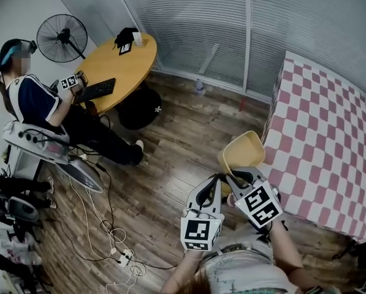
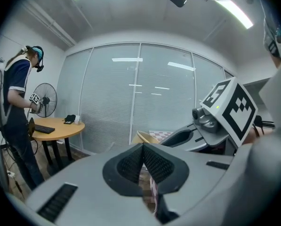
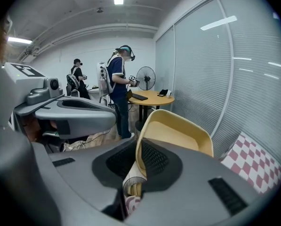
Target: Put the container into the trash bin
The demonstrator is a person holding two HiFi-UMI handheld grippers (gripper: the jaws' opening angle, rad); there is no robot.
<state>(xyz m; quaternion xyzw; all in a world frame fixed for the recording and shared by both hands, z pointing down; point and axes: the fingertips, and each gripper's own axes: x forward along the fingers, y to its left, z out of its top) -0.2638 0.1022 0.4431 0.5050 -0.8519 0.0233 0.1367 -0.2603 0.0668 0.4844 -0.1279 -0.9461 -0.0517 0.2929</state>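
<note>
Carry stage, container in hand. Your right gripper (image 3: 139, 149) is closed on one side wall of the yellow container (image 3: 178, 133); the pads pinch only that thin wall near the rim, and the rest of the tub juts out past the jaws, over the wooden floor just beside the checked table (image 1: 330, 133). Your left gripper (image 2: 142, 149) has its jaws together on nothing and lends no support.

Hazards, as judged from here:
- A pinch on one wall lets the tub pivot about the pads. A quick swing or a wrist roll can twist it loose.
- The dark bin (image 1: 140, 108), which looks like the target, stands well apart from you. It is tucked partly under the round table (image 1: 118, 66), so a high approach may knock the rim against the tabletop edge.
- Another person (image 1: 41, 103) is close to that bin, with legs near it.
- Cables (image 1: 115, 237) on the floor could catch your feet.
</note>
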